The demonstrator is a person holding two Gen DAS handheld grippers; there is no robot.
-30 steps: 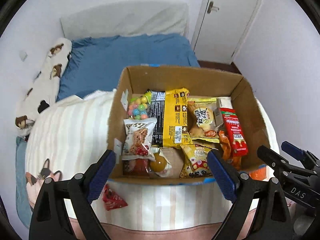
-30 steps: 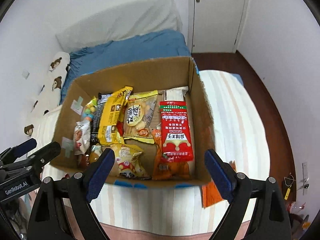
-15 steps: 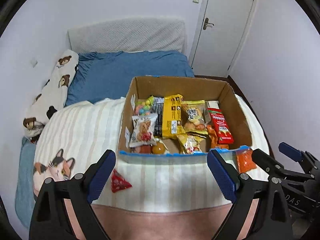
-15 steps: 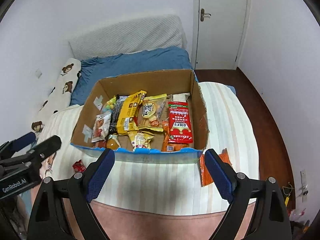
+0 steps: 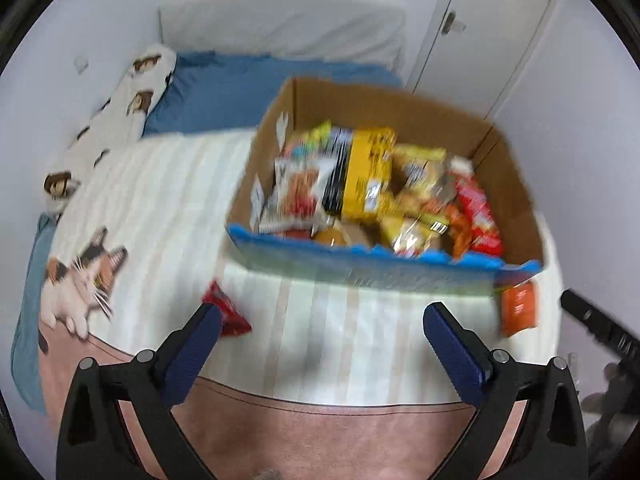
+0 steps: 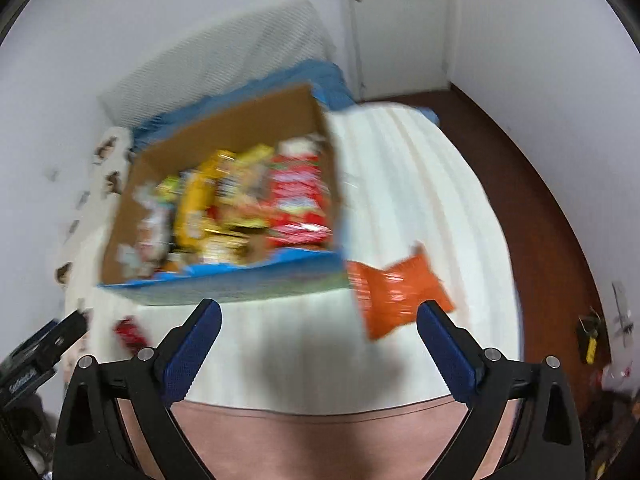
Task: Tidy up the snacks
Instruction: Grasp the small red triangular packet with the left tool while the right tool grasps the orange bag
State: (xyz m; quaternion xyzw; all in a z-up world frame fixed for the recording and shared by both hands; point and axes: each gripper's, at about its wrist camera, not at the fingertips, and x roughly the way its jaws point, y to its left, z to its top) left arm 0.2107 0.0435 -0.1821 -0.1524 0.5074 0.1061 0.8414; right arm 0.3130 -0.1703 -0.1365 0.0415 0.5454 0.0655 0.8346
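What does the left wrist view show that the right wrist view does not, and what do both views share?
Only the left wrist view shows the calico cat print on the blanket and the white door's handle clearly. Only the right wrist view shows the brown floor beside the bed and a yellow tag lying there. Both show the cardboard box of snacks, the orange packet beside it, the small red packet on the striped blanket, and an open tool with nothing between its blue pads.
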